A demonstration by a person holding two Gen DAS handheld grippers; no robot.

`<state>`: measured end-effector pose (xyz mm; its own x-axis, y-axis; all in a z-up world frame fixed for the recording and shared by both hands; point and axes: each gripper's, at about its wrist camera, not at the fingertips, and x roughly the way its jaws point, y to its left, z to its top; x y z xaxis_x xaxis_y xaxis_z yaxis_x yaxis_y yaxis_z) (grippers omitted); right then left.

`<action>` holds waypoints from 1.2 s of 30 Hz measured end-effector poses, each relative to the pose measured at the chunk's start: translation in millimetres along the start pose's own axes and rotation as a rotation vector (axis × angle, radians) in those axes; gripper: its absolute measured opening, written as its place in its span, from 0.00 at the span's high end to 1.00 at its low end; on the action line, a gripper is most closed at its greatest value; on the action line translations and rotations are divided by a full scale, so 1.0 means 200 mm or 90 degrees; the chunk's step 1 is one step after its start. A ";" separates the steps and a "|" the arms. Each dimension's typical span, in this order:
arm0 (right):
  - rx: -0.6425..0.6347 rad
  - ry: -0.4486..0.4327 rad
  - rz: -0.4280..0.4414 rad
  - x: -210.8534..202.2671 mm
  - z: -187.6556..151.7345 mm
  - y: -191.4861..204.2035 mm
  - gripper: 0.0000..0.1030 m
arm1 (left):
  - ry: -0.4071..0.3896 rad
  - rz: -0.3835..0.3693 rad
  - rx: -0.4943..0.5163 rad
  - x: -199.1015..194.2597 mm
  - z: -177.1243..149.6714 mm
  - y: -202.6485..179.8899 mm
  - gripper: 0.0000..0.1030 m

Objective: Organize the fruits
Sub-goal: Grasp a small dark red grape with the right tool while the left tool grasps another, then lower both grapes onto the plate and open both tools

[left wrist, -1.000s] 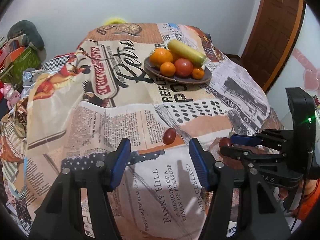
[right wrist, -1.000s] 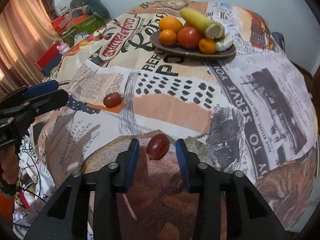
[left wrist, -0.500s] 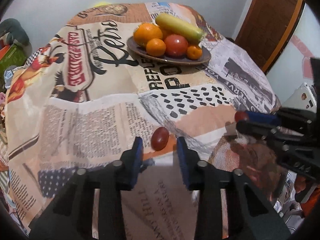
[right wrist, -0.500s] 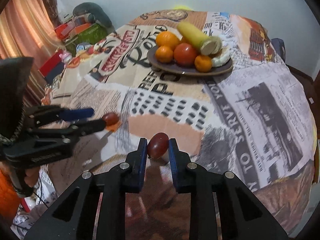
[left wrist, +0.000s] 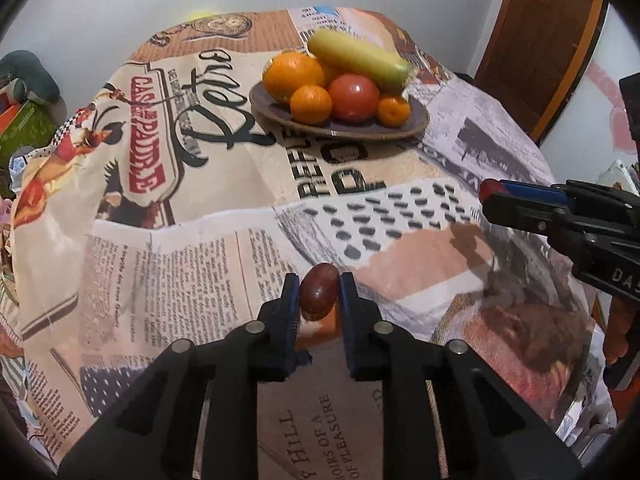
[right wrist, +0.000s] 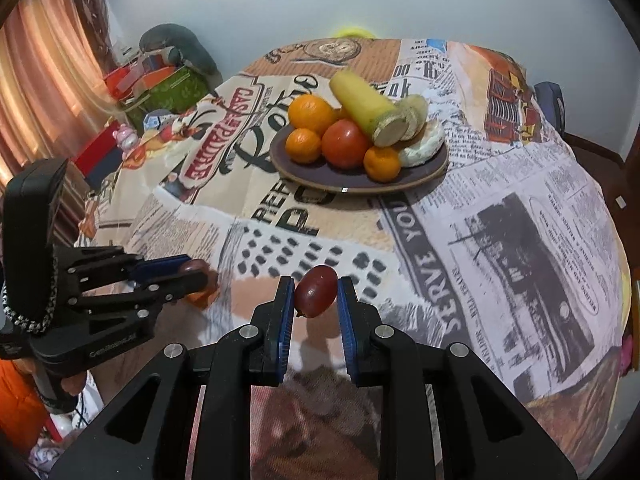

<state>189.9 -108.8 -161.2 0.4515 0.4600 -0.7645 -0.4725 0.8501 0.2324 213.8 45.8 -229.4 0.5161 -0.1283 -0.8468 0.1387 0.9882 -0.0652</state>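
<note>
Two dark red oval grapes, one pinched in the left gripper [left wrist: 319, 295] and one in the right gripper [right wrist: 315, 293], fingers closed on each, both face the dark round fruit plate [right wrist: 320, 176] straight ahead across the worktop, the right seemingly nearer.

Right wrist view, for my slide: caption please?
Right gripper pinches a dark red grape; fruit plate waits beyond.

In the left wrist view we had our left gripper [left wrist: 319, 300] clamped on a dark red grape [left wrist: 319, 297], its blue pads [left wrist: 291, 309] pressing both sides just above the newspaper-print tablecloth [left wrist: 168, 264]. Our right gripper [left wrist: 490, 196] reached in from the right edge, a second red grape [left wrist: 488, 189] pinched at its tips. Farther back sat the dark plate [left wrist: 416, 122] holding oranges [left wrist: 293, 75], a tomato [left wrist: 353, 97] and a yellow-green squash [left wrist: 358, 60].
</note>
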 end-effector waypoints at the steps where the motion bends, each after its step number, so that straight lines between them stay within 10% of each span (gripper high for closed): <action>1: -0.001 -0.004 -0.001 0.00 0.01 0.00 0.81 | -0.004 0.001 -0.001 -0.01 0.01 0.00 0.81; 21: -0.029 -0.083 -0.003 -0.03 0.29 -0.05 0.81 | -0.120 0.006 -0.015 -0.14 0.37 0.00 0.81; 36: -0.038 -0.052 0.004 0.20 0.33 -0.11 0.81 | -0.099 -0.015 -0.016 0.10 0.50 -0.01 0.81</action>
<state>268.9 -91.6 -157.4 0.5072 0.4873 -0.7108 -0.5192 0.8311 0.1993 308.3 32.7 -192.6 0.6380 -0.1607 -0.7530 0.1316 0.9863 -0.0991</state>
